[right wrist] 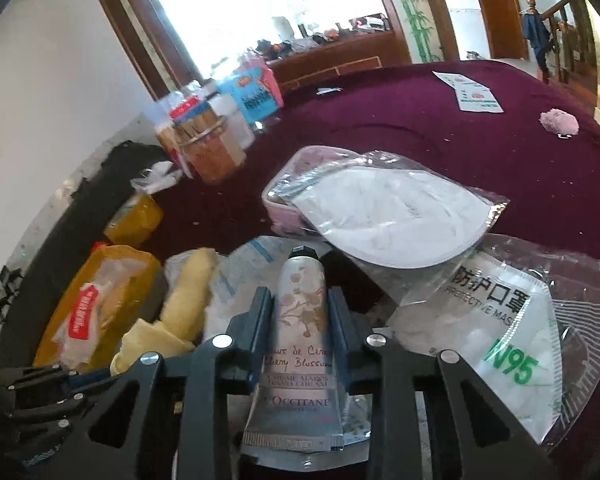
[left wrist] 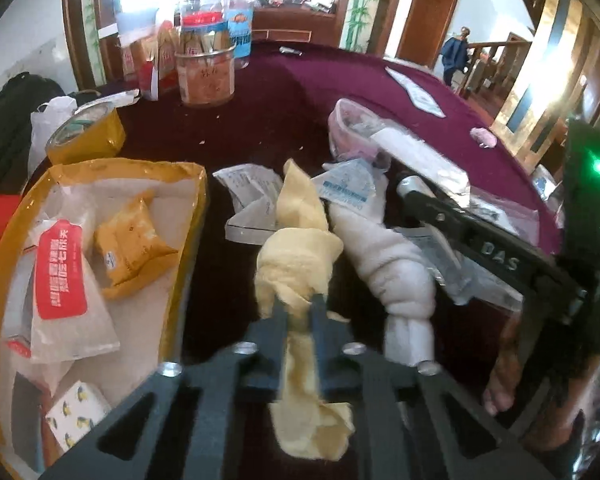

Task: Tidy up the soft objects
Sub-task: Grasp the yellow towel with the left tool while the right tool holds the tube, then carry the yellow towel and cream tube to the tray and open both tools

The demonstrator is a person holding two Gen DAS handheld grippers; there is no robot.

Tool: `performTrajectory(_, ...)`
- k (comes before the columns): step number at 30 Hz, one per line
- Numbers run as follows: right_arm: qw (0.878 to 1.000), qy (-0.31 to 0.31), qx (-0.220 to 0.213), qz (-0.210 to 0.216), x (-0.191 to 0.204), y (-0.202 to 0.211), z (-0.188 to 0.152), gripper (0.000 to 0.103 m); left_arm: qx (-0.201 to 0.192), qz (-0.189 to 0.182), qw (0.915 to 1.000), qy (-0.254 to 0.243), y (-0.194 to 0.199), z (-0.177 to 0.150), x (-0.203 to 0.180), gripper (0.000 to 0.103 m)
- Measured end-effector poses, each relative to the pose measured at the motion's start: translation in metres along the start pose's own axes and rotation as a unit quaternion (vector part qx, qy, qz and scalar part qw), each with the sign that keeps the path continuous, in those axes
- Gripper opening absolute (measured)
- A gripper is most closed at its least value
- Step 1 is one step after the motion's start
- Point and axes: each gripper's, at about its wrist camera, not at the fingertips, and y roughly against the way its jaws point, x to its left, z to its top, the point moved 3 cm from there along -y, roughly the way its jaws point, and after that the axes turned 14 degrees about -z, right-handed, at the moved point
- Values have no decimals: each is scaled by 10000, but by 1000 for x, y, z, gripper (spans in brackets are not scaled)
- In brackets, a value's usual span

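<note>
- Nearest the left wrist camera, the left gripper (left wrist: 298, 310) has its jaws pinched narrow on the yellow knotted cloth (left wrist: 296, 264), whose tail hangs back between the fingers toward 6 o'clock.
- A white knotted cloth (left wrist: 396, 276) lies just beside it at 3 o'clock on the maroon tablecloth (left wrist: 380, 80).
- The yellow box (left wrist: 196, 216), already holding packets, sits at 9 o'clock.
- In the right wrist view, the right gripper (right wrist: 300, 312) clasps a hand cream tube (right wrist: 300, 344), cap pointing to 12 o'clock; bagged masks (right wrist: 388, 216) lie at 2 o'clock.
- Step in hand, as I judge it: both pieces gripped, ready for lifting.
- Next move likely calls for lifting the cloth clear and swinging it to the box without snagging its loose tail.
</note>
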Motion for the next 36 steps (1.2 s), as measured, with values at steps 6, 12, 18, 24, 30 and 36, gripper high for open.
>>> performTrajectory(6, 9985, 152, -394, 349, 12, 19, 3, 27, -392, -479, 9974, 368, 32, -4, 5, 6)
performTrajectory(12, 9986, 200, -345, 348, 16, 16, 1, 28, -98, -572, 9972, 477, 22, -7, 10, 17)
performTrajectory(18, 9987, 269, -325, 285, 18, 14, -1, 28, 45, -289, 9995, 86, 4, 1, -2, 50)
performTrajectory(24, 9986, 264, -349, 300, 18, 16, -1, 28, 189, 436, 9987, -176, -18, 0, 2, 37)
performTrajectory(30, 9946, 316, -708, 692, 24, 34, 1, 28, -268, -381, 9984, 318, 31, -9, 5, 37)
performTrajectory(36, 9834, 760, -1189, 1143, 47, 58, -2, 28, -937, -1242, 9826, 1017, 124, -23, 33, 37)
